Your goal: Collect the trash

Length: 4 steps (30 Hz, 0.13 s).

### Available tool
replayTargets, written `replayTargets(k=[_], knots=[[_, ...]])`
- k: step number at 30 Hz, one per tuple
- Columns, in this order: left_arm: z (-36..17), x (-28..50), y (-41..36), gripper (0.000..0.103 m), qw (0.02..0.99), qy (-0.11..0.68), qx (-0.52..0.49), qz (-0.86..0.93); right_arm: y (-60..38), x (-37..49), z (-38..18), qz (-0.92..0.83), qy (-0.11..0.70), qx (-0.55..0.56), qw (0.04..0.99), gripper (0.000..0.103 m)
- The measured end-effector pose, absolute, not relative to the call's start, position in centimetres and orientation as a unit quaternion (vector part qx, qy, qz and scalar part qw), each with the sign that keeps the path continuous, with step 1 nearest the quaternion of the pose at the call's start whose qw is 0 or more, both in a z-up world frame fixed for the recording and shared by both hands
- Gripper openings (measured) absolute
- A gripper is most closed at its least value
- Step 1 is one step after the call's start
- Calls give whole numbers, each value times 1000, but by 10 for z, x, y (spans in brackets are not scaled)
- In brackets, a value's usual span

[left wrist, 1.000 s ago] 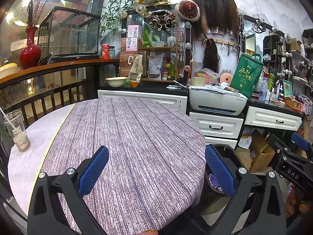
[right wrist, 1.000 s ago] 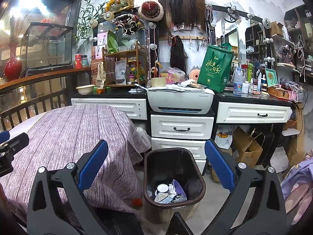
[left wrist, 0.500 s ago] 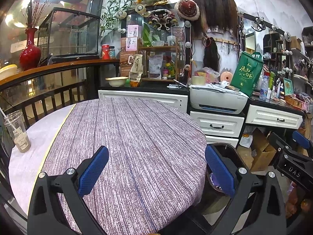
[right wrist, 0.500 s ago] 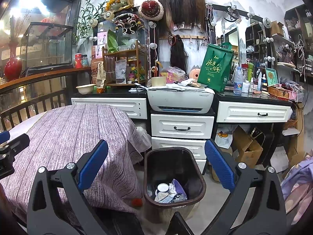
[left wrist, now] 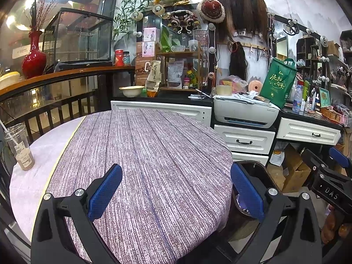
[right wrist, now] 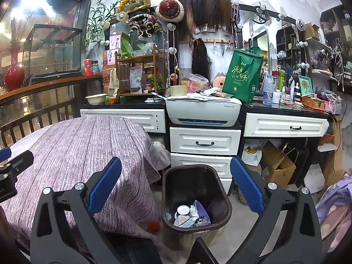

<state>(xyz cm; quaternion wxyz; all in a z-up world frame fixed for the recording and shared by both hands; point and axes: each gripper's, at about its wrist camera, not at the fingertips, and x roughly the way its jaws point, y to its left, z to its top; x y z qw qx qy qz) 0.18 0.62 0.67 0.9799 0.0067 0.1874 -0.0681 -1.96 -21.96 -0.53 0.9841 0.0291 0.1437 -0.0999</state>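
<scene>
Black bin (right wrist: 195, 198) trash shows only past released right tongs (right wrist: 176, 189); left tongs (left wrist: 176, 189) released.

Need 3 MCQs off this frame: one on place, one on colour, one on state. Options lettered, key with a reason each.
1. Where does the trash bin stand?
A. on the table
B. on the floor beside the table, before the white drawers
C. on the printer

2. What colour is the tote bag on the counter?
A. green
B. red
C. white

3. How is the right hand-held gripper?
A. shut on a cup
B. shut, empty
C. open, empty

Key: 1 B, the bin sits low between tablecloth and drawers. 2 A, the bag is green with pale lettering. 3 C, the blue pads stand wide apart with nothing between.
</scene>
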Motion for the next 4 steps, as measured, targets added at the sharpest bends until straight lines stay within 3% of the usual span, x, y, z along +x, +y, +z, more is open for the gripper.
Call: replayTargets(k=[4], knots=[[7, 5, 7, 97, 979, 190, 7, -69, -219, -19, -5, -100, 144, 29, 984, 97]])
